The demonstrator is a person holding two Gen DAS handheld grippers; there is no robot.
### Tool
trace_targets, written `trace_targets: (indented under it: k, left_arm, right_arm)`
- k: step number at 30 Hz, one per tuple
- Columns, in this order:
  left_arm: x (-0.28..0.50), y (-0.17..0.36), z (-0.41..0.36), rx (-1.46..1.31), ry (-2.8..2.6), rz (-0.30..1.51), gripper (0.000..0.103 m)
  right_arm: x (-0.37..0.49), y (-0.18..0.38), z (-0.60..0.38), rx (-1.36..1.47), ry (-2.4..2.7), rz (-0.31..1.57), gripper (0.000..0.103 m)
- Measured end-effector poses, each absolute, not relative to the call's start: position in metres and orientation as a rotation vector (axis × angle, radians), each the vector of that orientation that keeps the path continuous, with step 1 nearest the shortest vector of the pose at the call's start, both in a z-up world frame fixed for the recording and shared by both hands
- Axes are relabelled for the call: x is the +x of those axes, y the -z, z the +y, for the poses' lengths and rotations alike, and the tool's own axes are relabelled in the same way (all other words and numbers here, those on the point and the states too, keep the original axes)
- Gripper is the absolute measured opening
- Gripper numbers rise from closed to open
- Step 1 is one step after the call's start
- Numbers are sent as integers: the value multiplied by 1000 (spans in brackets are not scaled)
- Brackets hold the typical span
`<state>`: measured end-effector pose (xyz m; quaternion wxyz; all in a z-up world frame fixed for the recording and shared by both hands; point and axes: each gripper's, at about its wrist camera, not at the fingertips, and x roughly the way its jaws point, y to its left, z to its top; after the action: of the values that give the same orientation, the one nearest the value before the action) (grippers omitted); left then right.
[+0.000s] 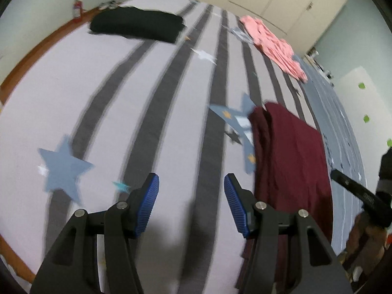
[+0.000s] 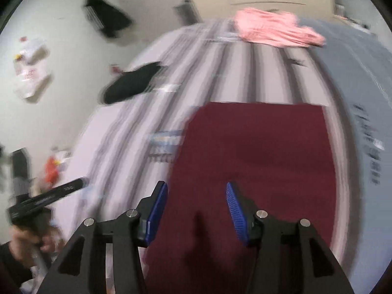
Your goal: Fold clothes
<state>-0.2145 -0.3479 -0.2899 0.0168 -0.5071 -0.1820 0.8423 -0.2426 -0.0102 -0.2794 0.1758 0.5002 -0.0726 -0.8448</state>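
- We hold our left gripper point(image 1: 191, 204) spread above the striped star-print bedsheet point(image 1: 137, 112), empty.
- Our right gripper point(image 2: 197, 212) hovers agape over the flat maroon cloth garment point(image 2: 257, 156); we should pinch a near corner cleanly, one layer only.

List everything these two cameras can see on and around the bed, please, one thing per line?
Maroon garment: one, dark red, spread flat on the near right of the bed.
Black garment: one, black, folded at the far left.
Pink garment: one, pink, crumpled at the far right.
Bedsheet: one, pale with grey stripes and blue stars, beneath all three.
Fire extinguisher: one, red, by the far wall.
Cupboard doors: cream, behind the bed.
Left gripper: black with blue pads, open, above bare sheet.
Right gripper: same colours, open, above the maroon garment.
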Motion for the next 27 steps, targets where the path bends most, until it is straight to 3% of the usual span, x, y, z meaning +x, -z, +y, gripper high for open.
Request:
trace_targets:
  k: [11,13,14,15,20,27]
  left_arm:
    - [-247,306,-233,-1485,-2466,-445,52]
    - [-253,309,-212,-1467,-2488,-341,27]
    - [-255,311,-202,-1457,-2499,-285,9]
    - [-258,317,-196,-1486,-2517,-227,4]
    - [-266,345,-217,-1615,-2561,-293,2]
    - [-280,307,-241,-1547,-2738,-353,2]
  right_arm:
    - [-260,341,70,1517,2466,-197,46]
    - [-258,354,73,1526,2451,-211,46]
    - [-257,358,73,1526,2445,-213,46]
    - [-258,361,72,1517,2443,-213,46]
    - [-257,366,75,1476,2428,-250,47]
    - [-259,327,88,1374,2484,-258,47]
